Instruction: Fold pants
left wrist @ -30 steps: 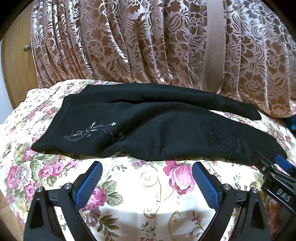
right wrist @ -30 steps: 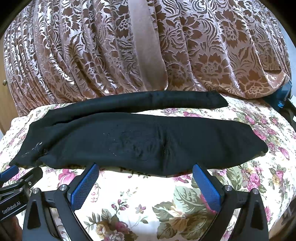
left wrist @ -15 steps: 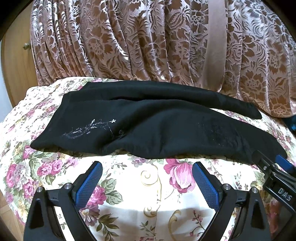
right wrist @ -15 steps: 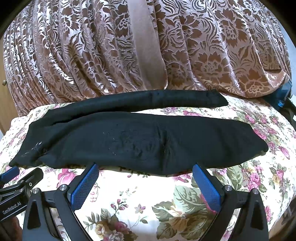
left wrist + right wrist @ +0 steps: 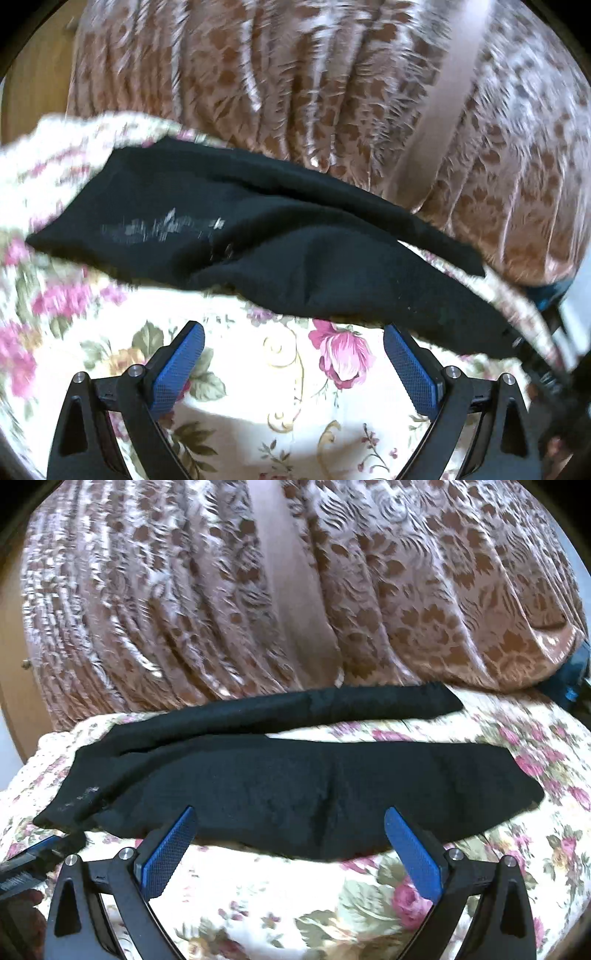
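Observation:
Black pants lie lengthwise across a floral bedsheet, waist end with pale embroidery at the left, two legs running right. They also show in the right wrist view. My left gripper is open and empty, just short of the pants' near edge. My right gripper is open and empty, its blue pads over the near edge of the front leg. The right gripper's tip shows at the far right of the left wrist view; the left gripper's tip shows at the left of the right wrist view.
A brown floral curtain hangs right behind the bed. A wooden door stands at the left. A blue object sits at the bed's far right. Bare floral sheet lies in front of the pants.
Both grippers have moved forward toward the pants' near edge, and both views are now tilted and motion-blurred. The pants have not moved. Both grippers stay open.

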The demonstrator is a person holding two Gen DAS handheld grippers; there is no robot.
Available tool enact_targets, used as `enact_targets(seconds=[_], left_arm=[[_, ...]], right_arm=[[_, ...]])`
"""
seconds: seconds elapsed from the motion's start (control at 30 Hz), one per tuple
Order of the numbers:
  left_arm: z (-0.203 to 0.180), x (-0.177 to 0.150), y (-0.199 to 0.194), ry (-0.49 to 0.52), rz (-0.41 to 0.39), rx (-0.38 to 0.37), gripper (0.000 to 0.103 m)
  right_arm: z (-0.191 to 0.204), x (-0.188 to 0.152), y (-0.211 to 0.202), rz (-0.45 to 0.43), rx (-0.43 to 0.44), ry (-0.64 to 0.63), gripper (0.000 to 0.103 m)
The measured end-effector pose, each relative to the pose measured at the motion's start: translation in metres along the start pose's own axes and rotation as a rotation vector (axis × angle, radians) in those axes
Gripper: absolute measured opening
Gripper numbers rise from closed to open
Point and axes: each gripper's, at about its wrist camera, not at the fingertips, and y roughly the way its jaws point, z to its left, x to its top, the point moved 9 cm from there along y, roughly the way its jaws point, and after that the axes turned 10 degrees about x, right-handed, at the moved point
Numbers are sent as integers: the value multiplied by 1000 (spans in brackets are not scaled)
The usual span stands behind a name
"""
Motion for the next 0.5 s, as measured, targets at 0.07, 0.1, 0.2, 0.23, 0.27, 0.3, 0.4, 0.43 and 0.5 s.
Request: enact_targets(seconds=[0.07, 0.1, 0.2, 0.23, 0.27, 0.3, 0.4, 0.43, 0.5], left_arm=[[14, -1, 8, -89, 63, -32, 98], [22, -1, 10, -125, 79, -46, 98], [50, 3, 14, -230, 82, -36, 98], [58, 6, 13, -260, 69, -31, 98], [68, 11, 12, -291, 54, -24, 98], [77, 15, 11, -317, 40, -17, 98], [103, 26, 13, -356, 12, 12, 98], [110, 30, 14, -365, 4, 19, 98], [125, 36, 15, -384, -13, 36, 98]], right_arm=[[-16, -8, 6, 66, -17, 52, 103], [-24, -12, 8, 93, -13, 93, 103], [-51, -23, 12, 135, 56, 266, 97], [-62, -27, 12, 142, 85, 330, 91], [-69, -29, 13, 147, 91, 362, 90], [-79, -32, 13, 153, 88, 395, 88], [-102, -38, 12, 153, 105, 483, 83], [-110, -40, 12, 151, 122, 523, 81], [-128, -45, 13, 144, 151, 620, 78]])
